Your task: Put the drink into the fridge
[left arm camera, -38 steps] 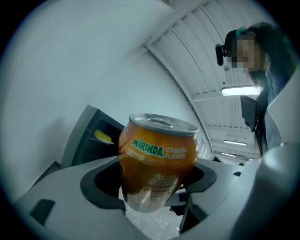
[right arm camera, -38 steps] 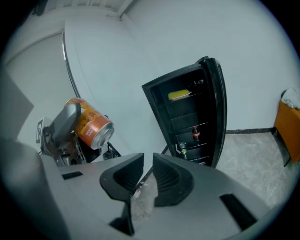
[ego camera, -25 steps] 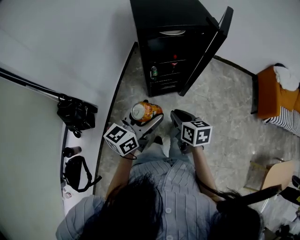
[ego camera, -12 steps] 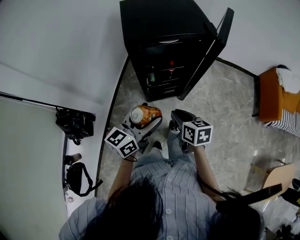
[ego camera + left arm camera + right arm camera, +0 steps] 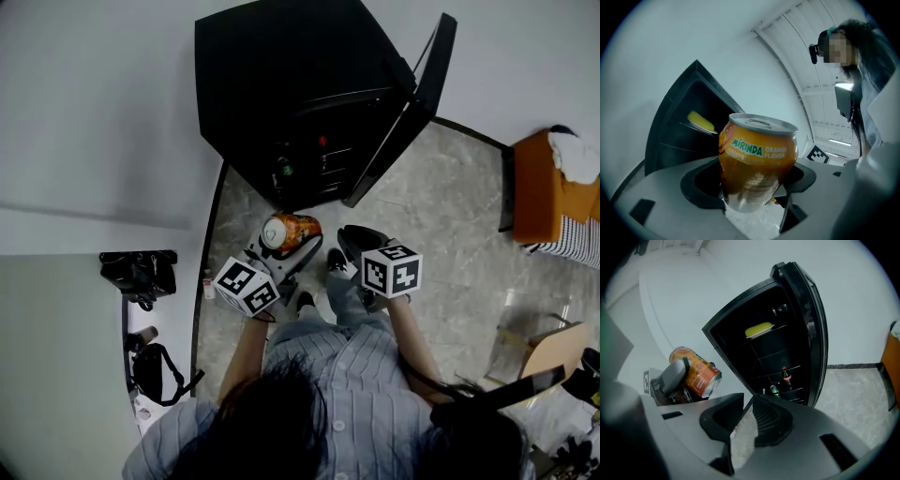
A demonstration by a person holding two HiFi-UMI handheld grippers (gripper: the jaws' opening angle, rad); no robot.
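An orange Mirinda can (image 5: 286, 230) is held in my left gripper (image 5: 286, 247), which is shut on its lower body. In the left gripper view the can (image 5: 757, 159) stands upright between the jaws of the left gripper (image 5: 754, 185), with the black fridge (image 5: 677, 136) behind it. The fridge (image 5: 291, 84) stands just ahead with its door (image 5: 405, 117) swung open to the right. My right gripper (image 5: 350, 241) hangs beside the can, jaws together and empty. The right gripper view shows the right gripper (image 5: 749, 414), the can (image 5: 696, 370) at left and the fridge shelves (image 5: 776, 357).
Inside the fridge are a yellow item on a plate (image 5: 759, 329), a cola bottle (image 5: 785, 376) and a green-capped bottle (image 5: 774, 390). An orange seat with white cloth (image 5: 542, 192) stands at right. Black bags (image 5: 139, 272) lie on a ledge at left.
The person has stepped toward the fridge, which now sits closer and larger in the head view. The can stays in the left gripper; both grippers keep their pose.
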